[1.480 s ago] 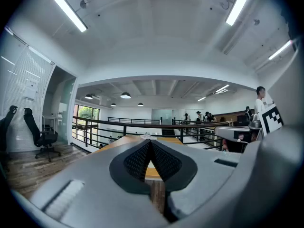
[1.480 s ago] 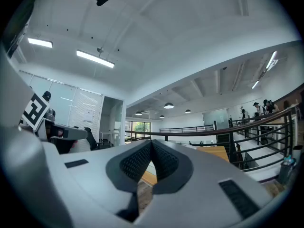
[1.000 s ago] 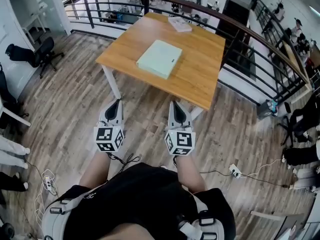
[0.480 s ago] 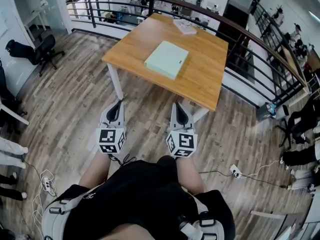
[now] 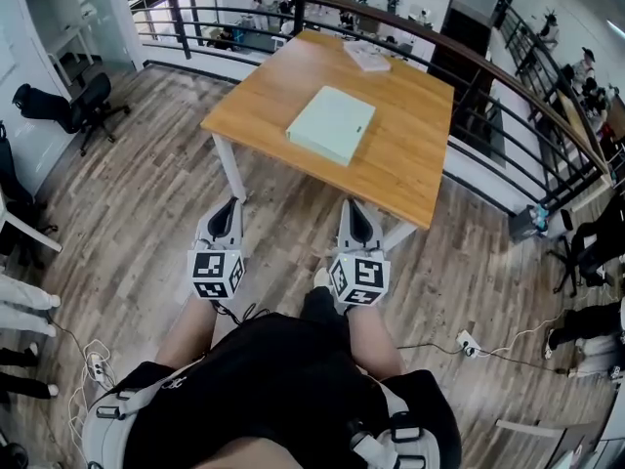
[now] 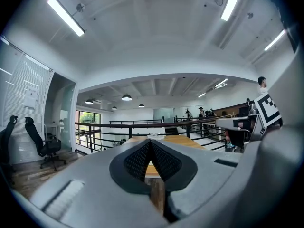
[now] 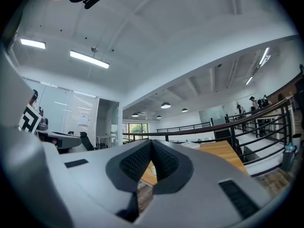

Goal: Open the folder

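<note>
A pale green folder (image 5: 331, 124) lies closed and flat on the wooden table (image 5: 400, 164) ahead of me. My left gripper (image 5: 224, 203) and right gripper (image 5: 353, 206) are held side by side over the floor, short of the table's near edge, both pointing level toward it. Both are shut with nothing between the jaws. In the left gripper view the jaws (image 6: 151, 142) meet at their tips with the table edge (image 6: 152, 170) seen through the gap behind them. In the right gripper view the gripper (image 7: 152, 144) is shut the same way, the table (image 7: 221, 153) beyond it.
A stack of papers (image 5: 367, 55) lies at the table's far end. A dark curved railing (image 5: 508, 76) runs behind and to the right of the table. An office chair (image 5: 73, 110) stands at the left. Cables and a power strip (image 5: 469, 344) lie on the wood floor at the right.
Both grippers and my view have come a little closer to the table, which now sits slightly lower and to the right in the head view. Both stay shut.
</note>
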Tool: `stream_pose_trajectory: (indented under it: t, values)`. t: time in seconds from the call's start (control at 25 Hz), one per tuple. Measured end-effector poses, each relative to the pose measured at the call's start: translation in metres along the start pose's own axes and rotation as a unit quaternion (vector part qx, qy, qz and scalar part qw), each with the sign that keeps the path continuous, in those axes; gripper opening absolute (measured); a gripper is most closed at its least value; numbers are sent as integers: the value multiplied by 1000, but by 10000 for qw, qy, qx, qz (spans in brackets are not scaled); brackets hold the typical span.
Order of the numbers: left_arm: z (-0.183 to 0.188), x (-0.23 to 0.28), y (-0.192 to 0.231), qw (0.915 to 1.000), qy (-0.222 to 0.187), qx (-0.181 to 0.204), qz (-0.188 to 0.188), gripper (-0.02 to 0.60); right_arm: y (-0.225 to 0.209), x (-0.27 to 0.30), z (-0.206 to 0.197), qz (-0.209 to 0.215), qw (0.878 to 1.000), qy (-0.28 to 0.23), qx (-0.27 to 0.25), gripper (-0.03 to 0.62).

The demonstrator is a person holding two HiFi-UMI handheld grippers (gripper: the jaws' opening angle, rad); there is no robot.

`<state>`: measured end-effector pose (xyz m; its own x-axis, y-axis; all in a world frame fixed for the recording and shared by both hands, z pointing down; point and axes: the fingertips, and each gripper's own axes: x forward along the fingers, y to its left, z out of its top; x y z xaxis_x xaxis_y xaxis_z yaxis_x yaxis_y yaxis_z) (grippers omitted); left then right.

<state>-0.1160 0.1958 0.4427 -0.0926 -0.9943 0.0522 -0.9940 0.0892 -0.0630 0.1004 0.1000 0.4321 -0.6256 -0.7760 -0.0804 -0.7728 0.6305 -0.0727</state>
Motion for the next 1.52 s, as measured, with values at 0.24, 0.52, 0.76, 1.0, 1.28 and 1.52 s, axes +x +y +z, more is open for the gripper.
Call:
stream_pose_trajectory:
  t: [0.24, 0.52, 0.76, 1.0, 1.28, 1.52]
  values:
    - [-5, 65, 12, 9998, 46, 79, 179, 3, -30, 61, -8, 80, 10000, -7, 13, 5]
    - [5, 157, -1, 9997, 120, 123, 155, 3, -89, 135, -10, 105, 9999, 129, 17, 5]
    - [4, 236, -15, 9992, 324, 175, 144, 3, -140, 196, -17, 143, 9996, 230, 70, 5]
    - [1, 314, -36, 9982, 497, 304, 166, 3, -191, 249, -32, 282, 9986, 425, 161, 5]
    - [-9, 358, -48, 9964, 711, 452, 78, 3, -225, 281, -49, 235, 9979, 535, 271, 5]
    - [-19, 392, -43, 9944, 936, 468, -164, 3, -241, 299, -77, -3, 9945, 900, 538, 5]
